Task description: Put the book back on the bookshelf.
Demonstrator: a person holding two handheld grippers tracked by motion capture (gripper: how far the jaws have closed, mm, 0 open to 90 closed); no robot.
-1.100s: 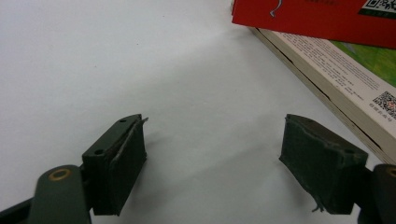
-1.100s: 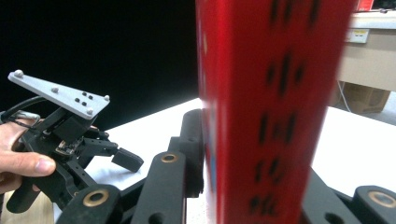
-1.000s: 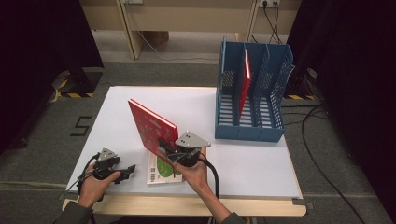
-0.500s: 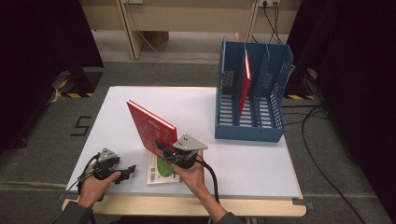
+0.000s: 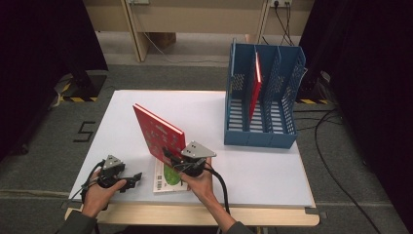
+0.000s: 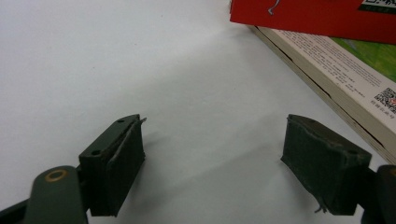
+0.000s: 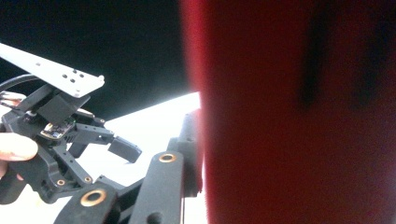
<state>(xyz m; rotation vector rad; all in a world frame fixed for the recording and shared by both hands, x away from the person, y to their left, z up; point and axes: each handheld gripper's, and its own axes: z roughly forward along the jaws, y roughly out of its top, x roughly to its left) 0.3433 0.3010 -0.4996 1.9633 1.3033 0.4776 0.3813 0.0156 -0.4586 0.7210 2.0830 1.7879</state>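
A red book stands tilted on its lower edge near the table's front, and my right gripper is shut on its near corner. In the right gripper view the red cover is pressed against one black finger; the other finger is hidden behind it. Under the red book lies a flat book with a green and white cover, whose page edge runs along the table. My left gripper rests on the table to its left, open. Its jaws have just been opening, with only bare tabletop between them.
A blue file rack stands at the table's right rear, with a second red book upright in its middle slot. The white table has its front edge just behind both hands. Cables trail off the front and across the floor at right.
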